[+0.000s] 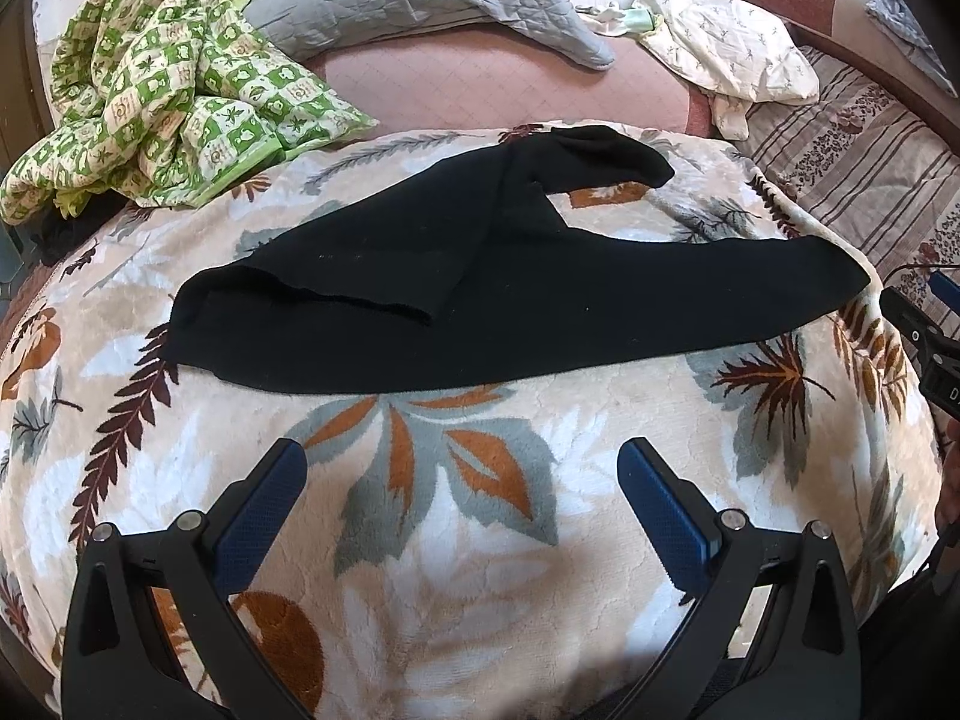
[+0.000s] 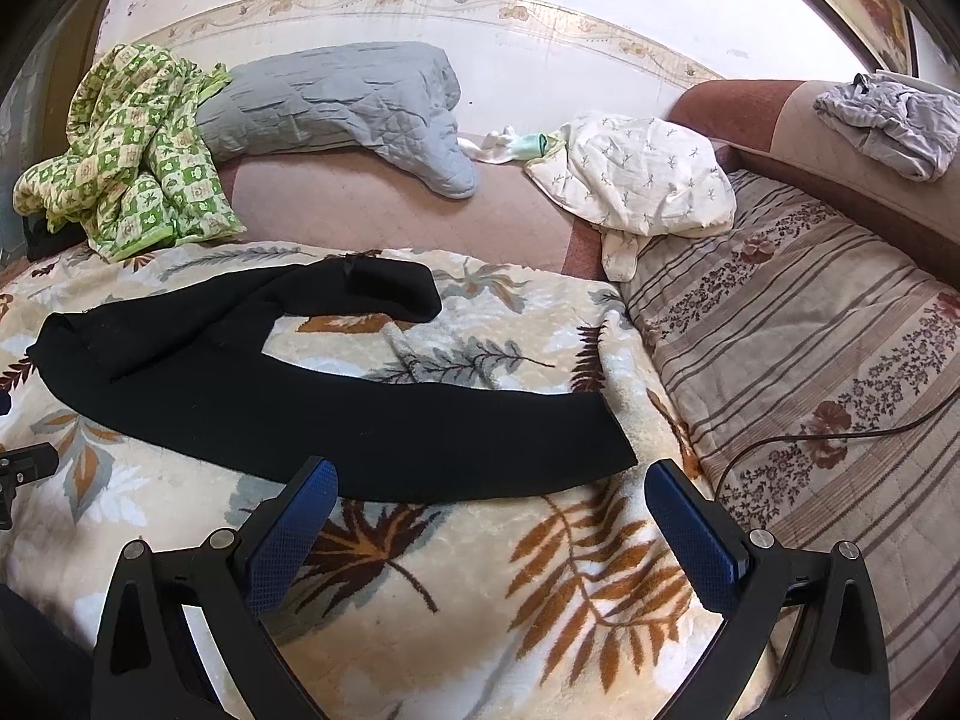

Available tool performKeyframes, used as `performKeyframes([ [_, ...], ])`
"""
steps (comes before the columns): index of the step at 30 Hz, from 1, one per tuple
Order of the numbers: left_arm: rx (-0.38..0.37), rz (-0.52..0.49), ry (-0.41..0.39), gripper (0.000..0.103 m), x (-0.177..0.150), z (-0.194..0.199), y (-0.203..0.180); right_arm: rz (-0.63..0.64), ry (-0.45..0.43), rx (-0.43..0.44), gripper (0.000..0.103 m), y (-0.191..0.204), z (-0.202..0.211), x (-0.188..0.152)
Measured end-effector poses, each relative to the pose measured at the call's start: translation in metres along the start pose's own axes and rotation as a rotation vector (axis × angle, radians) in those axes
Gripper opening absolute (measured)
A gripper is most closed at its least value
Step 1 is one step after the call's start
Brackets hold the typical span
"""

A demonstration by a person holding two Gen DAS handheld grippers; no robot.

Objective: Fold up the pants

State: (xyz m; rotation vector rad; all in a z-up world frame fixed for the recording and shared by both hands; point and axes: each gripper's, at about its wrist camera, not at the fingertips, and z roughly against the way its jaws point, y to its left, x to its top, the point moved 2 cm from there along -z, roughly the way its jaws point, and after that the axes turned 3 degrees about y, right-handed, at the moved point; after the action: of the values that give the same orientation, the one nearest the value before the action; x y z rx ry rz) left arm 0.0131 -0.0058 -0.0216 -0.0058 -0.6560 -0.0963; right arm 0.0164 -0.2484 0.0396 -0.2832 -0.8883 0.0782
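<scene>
Black pants [image 1: 480, 294] lie spread on a cream leaf-patterned blanket [image 1: 468, 516], one leg stretching to the right, the other angled to the back. They also show in the right wrist view [image 2: 336, 414]. My left gripper [image 1: 462, 456] is open and empty, hovering just short of the pants' near edge. My right gripper [image 2: 492, 477] is open and empty, its fingertips at the near edge of the right leg's end. The right gripper's body [image 1: 930, 348] shows at the right edge of the left wrist view.
A green checked quilt [image 1: 150, 96] is heaped at the back left, a grey pillow [image 1: 420, 0] behind it. A white printed cloth [image 2: 636, 180] lies at the back right. A striped floral mattress [image 2: 810, 348] with a black cable [image 2: 840, 432] runs along the right.
</scene>
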Motion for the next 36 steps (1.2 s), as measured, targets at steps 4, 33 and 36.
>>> performKeyframes([
  [4,0.0,0.002,0.0,0.103,-0.0002,-0.0006,0.0003,0.0,-0.002,-0.001,0.102,-0.0003,0.0003,0.0003],
  [33,-0.006,0.021,0.012,0.103,-0.0013,-0.0021,0.0057,-0.004,-0.001,-0.006,0.102,-0.002,0.0005,0.0005],
  [36,-0.004,0.02,0.013,0.103,-0.0012,-0.0021,0.0053,-0.004,-0.002,-0.007,0.102,-0.0021,0.0005,0.0007],
])
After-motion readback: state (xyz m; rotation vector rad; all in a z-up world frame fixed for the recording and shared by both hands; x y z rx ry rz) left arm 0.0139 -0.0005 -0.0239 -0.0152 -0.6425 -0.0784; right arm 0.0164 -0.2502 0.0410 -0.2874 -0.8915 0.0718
